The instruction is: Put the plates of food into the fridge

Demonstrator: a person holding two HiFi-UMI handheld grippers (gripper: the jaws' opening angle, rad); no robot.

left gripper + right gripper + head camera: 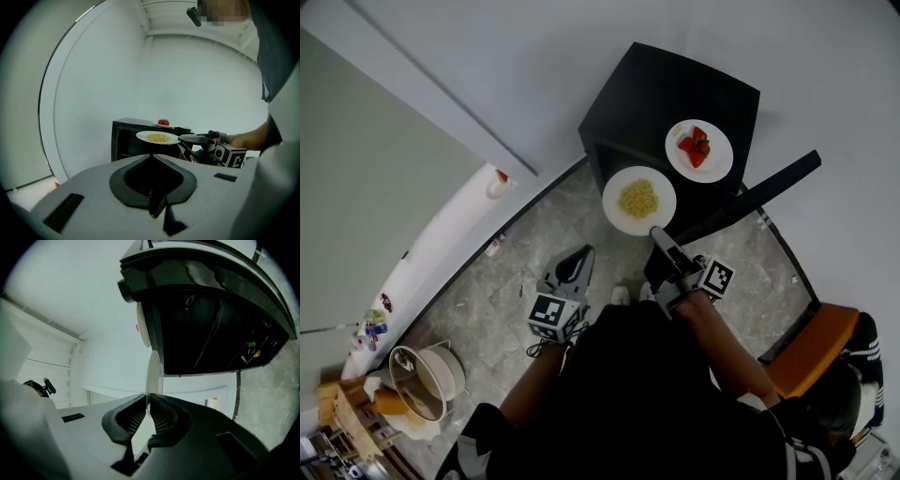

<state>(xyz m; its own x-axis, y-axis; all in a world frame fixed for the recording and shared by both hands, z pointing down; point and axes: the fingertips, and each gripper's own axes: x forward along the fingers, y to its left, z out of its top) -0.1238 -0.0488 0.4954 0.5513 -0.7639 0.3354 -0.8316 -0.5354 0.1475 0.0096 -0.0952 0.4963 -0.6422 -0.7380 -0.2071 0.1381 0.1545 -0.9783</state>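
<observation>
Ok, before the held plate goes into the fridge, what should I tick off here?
1. Right gripper clamped on the rim of the plate of yellow food: ok.
2. That plate is level with the food in its centre: ok.
3. Fridge door open: ok.
4. Free shelf space inside: cannot tell, the interior is dark.
5. Left gripper shut, empty, clear of the plate: ok.
6. Strawberry plate stowed: not ok, it sits on the fridge top.
</observation>
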